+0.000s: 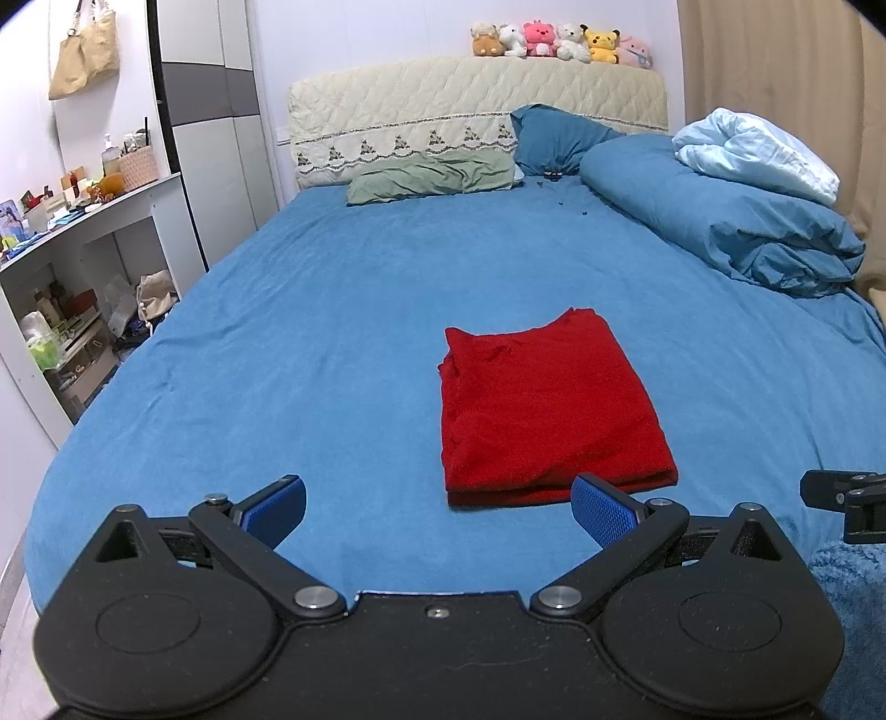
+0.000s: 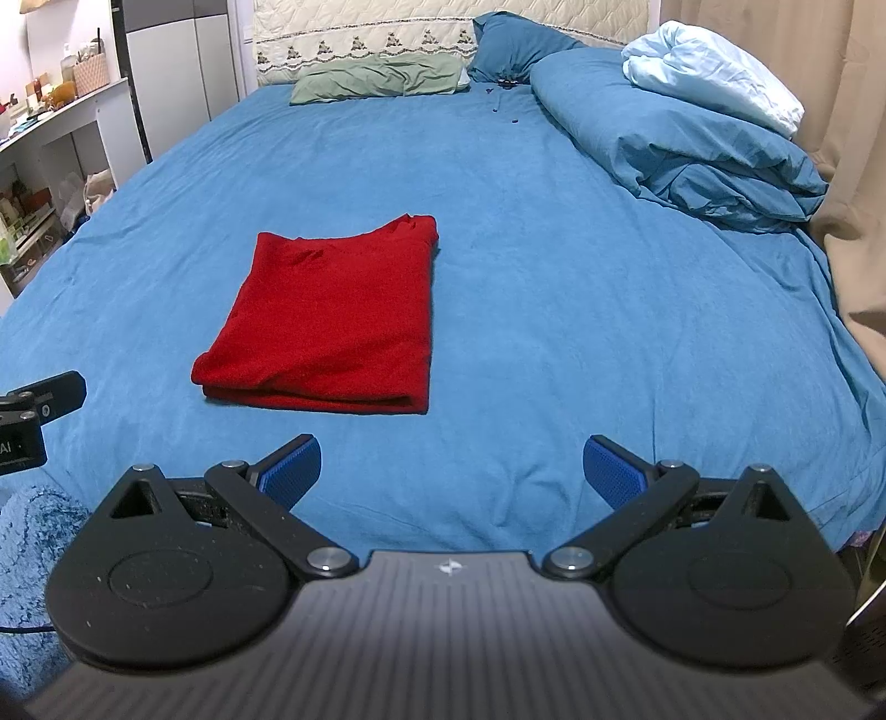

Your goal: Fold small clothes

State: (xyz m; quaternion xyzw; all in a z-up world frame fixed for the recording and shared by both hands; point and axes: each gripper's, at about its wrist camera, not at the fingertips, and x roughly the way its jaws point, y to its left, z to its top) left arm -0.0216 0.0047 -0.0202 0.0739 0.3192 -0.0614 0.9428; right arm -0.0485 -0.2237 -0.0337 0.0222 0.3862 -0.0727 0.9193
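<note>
A red garment (image 1: 545, 410) lies folded into a neat rectangle on the blue bedsheet (image 1: 310, 332). It also shows in the right wrist view (image 2: 332, 321), left of centre. My left gripper (image 1: 440, 512) is open and empty, held back from the garment's near edge, with its right pad (image 1: 603, 515) just in front of that edge. My right gripper (image 2: 451, 471) is open and empty, near the bed's front edge and to the right of the garment. Each gripper shows at the edge of the other's view.
A folded blue duvet (image 1: 736, 221) with a pale blue cloth on top lies at the back right. Pillows (image 1: 432, 177) lean at the headboard, plush toys (image 1: 559, 41) on top. A cluttered white shelf (image 1: 83, 232) stands left of the bed. A curtain (image 2: 853, 194) hangs right.
</note>
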